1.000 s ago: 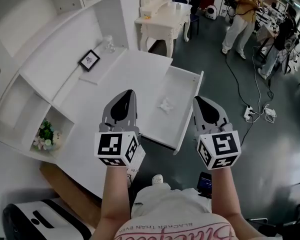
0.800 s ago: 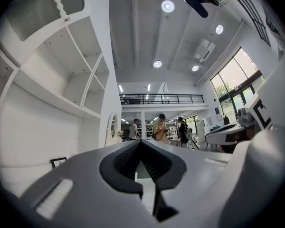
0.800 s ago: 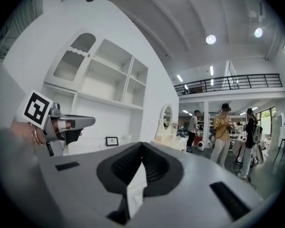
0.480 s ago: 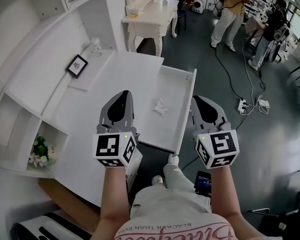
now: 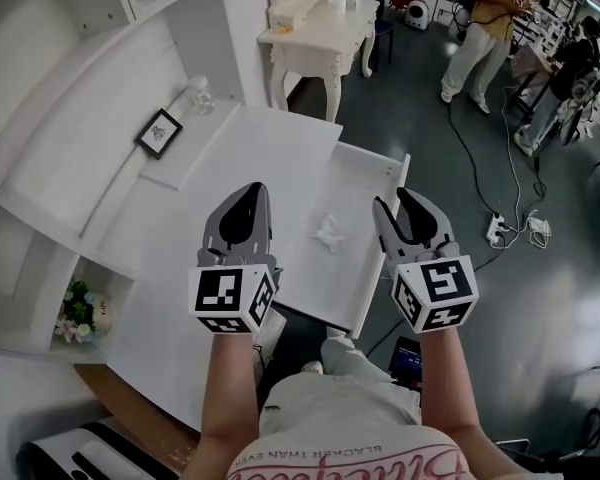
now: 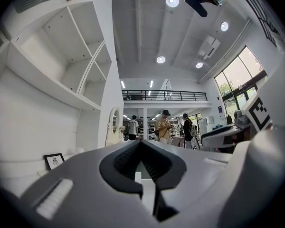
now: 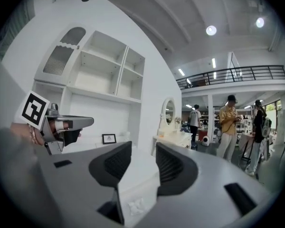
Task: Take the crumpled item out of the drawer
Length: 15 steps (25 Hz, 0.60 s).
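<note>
The white drawer (image 5: 384,240) stands pulled out of the white desk. A small crumpled white item (image 5: 330,231) lies on its floor, and it also shows low down in the right gripper view (image 7: 135,206). My left gripper (image 5: 248,192) hovers over the desk's edge left of the item, jaws shut (image 6: 139,144) on nothing. My right gripper (image 5: 399,202) hangs above the drawer's front panel, right of the item. Its jaws (image 7: 143,150) are opening, with a clear gap and nothing pressed between them. Neither gripper touches the item.
On the desk top lie a framed picture (image 5: 160,132) and a glass piece (image 5: 202,95). Flowers (image 5: 78,310) sit in a cubby at the left. A white dressing table (image 5: 320,28) stands behind, people (image 5: 480,28) at the back right, cables (image 5: 502,230) on the floor.
The right gripper's jaws have parted from shut. Both grippers have come slightly closer over the drawer, and the view has shifted a little.
</note>
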Tool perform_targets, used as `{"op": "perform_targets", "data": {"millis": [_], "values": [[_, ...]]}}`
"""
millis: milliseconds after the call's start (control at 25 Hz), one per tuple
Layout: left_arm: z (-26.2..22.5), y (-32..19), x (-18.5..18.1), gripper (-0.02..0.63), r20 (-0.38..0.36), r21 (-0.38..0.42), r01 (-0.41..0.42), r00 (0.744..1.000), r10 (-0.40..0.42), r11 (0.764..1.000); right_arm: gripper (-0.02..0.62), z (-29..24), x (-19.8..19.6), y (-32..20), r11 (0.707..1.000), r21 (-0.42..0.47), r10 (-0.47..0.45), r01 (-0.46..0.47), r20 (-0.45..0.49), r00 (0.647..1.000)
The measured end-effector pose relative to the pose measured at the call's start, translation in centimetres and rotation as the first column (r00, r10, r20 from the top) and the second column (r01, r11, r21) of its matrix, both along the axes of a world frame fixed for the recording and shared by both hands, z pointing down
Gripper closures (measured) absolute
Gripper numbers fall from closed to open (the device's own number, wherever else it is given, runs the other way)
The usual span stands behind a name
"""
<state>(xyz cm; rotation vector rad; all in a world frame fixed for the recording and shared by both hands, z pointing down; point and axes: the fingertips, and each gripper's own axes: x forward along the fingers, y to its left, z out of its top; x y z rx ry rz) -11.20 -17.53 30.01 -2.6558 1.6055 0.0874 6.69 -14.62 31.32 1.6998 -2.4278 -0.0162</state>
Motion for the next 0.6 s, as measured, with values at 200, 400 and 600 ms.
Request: {"op": "perform_targets", "data": {"millis": [200,400,600], "values": [[1.0,-3.2,0.5,0.6,0.004,-0.019,0.023,1.0,-0.023,1.0,0.379,1.6,0.6,-3.9,0.998,-0.045,-0.035,0.036,0.016,0.999],[2.3,-6.0,1.0,0.6,0.018,-0.051,0.048,0.999,-0.047,0.998,0.377,3.8,1.2,-7.4,0.993,-0.1,-0.069,0.07,0.011,0.998],[4.7,-8.1,1.1,0.6,0.029,-0.104,0.071,0.997,-0.068,0.992,0.377,8.6,0.8,-10.3,0.971,-0.213,-0.119,0.109,-0.032,0.992]]}}
